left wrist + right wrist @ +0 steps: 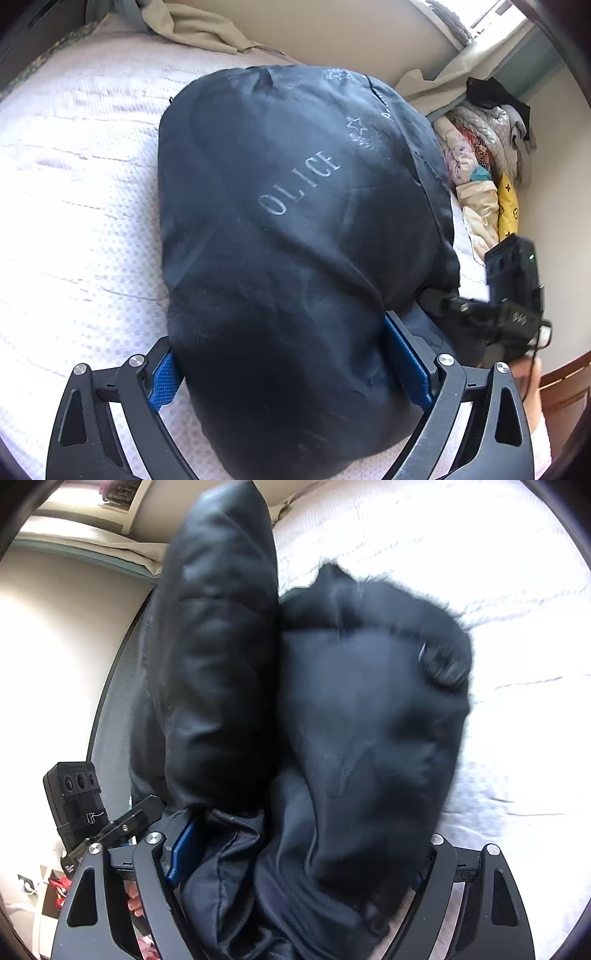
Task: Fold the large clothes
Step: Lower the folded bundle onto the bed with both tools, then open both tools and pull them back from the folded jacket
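Observation:
A dark navy padded jacket (pixel 295 221) with pale "OLICE" lettering lies bundled on the white bed (pixel 74 184). Its near end bulges between the fingers of my left gripper (pixel 284 354), which stand wide apart. The blue pads (pixel 164 380) flank the fabric without squeezing it. In the right wrist view the same jacket (pixel 369 720), with a puffy sleeve (pixel 221 646) and a fur-edged hood, fills the gap of my right gripper (pixel 306 842). Its left blue pad (pixel 181 849) stands just off the cloth, and the jacket hides the right pad. The right gripper's body (pixel 513 295) shows beside the jacket.
A heap of mixed clothes (pixel 480 155) lies against the wall at the bed's far right. A beige cloth (pixel 199 26) is bunched at the head of the bed. The left gripper's black body (pixel 77 801) sits at the lower left, over the floor by the bed's edge.

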